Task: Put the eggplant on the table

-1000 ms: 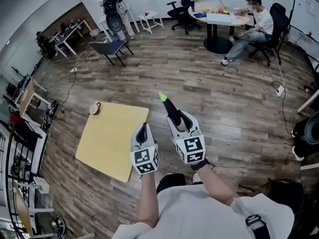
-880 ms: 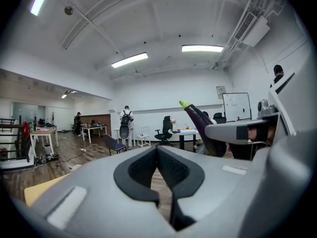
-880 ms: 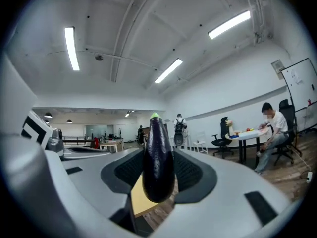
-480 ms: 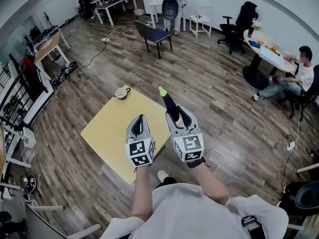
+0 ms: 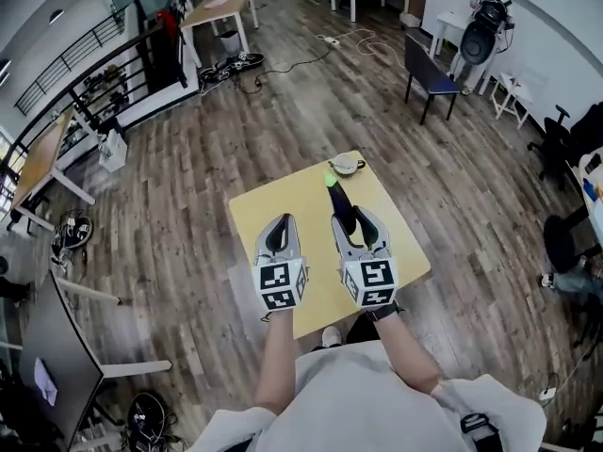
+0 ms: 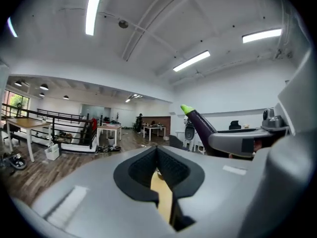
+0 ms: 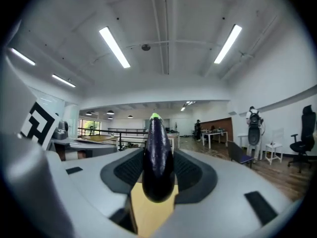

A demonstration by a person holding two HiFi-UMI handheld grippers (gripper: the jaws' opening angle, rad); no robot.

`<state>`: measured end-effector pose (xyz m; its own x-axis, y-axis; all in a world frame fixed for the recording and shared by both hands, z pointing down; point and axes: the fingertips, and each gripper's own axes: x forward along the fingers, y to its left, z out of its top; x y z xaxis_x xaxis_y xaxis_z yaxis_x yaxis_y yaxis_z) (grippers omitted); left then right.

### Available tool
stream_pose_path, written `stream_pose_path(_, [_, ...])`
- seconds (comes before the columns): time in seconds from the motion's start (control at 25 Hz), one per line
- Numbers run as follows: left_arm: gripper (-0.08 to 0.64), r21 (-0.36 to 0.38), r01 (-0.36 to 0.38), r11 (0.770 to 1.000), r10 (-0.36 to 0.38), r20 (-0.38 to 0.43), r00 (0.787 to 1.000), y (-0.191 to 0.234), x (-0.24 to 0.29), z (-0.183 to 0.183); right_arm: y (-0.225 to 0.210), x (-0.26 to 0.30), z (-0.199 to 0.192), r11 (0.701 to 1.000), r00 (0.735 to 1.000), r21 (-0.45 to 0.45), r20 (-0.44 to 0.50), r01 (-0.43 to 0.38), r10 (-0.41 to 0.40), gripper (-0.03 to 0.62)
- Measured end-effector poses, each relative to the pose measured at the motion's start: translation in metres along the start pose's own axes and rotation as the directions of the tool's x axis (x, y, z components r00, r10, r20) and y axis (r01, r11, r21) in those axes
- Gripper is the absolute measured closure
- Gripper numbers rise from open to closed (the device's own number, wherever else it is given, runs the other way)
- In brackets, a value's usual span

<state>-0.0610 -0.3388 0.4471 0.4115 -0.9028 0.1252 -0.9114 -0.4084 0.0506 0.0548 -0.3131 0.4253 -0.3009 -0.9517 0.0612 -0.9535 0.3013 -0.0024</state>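
Item: eggplant (image 7: 157, 157), dark purple with a green cap at the far end.
Where it is: between the fingers of my right gripper (image 5: 356, 222), with its thick end at the fingertips' inner faces. The rest juts out ahead of them. It is held in the air and is not on the table.
Right fingers: pinching the eggplant, one on each side.
Left gripper (image 5: 280, 226): fingers pressed together with nothing between them. It sits just beside the right one and points the same way.
Table (image 5: 283, 201): a yellow square top that lies beneath both pairs of fingers. It shows through the gap under each pair in the gripper views.
Container: a small pale cup (image 5: 346, 165) with a handle. It stands on the table just beyond the eggplant's green tip, near the far edge.
Cup contents: too small to tell.
Step in hand: as I judge it, the eggplant has been carried over the table and has not yet been set down.
Next move calls for: bringing the right fingers down until the eggplant rests on bare tabletop short of the cup, then spreading them (gently, since a rounded body may roll).
Left fingers' part: none that I can see.
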Motion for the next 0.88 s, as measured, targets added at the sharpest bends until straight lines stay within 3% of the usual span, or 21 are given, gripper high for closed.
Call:
stream_pose_path(0.16, [0.551,-0.029,-0.082,0.996,0.081,-0.035,0.996,0.038,-0.005,-0.03,0.036,0.033,-0.029,0.994,0.992,-0.011,-0.056,-0.11,0.109,0.405])
stream_pose_path(0.36, [0.551,-0.067,-0.143,0.987,0.135,-0.117,0.984,0.065,0.003,-0.072,0.048,0.07,-0.067,0.984,0.973,0.007,-0.151,-0.177,0.176,0.405])
stream_pose_path(0.88, [0.551,-0.11,-0.192,0.975,0.152,-0.3,0.942,0.077,0.064,-0.162,0.006,0.129,-0.175,0.98,0.905,0.081,-0.375,-0.182,0.199,0.405])
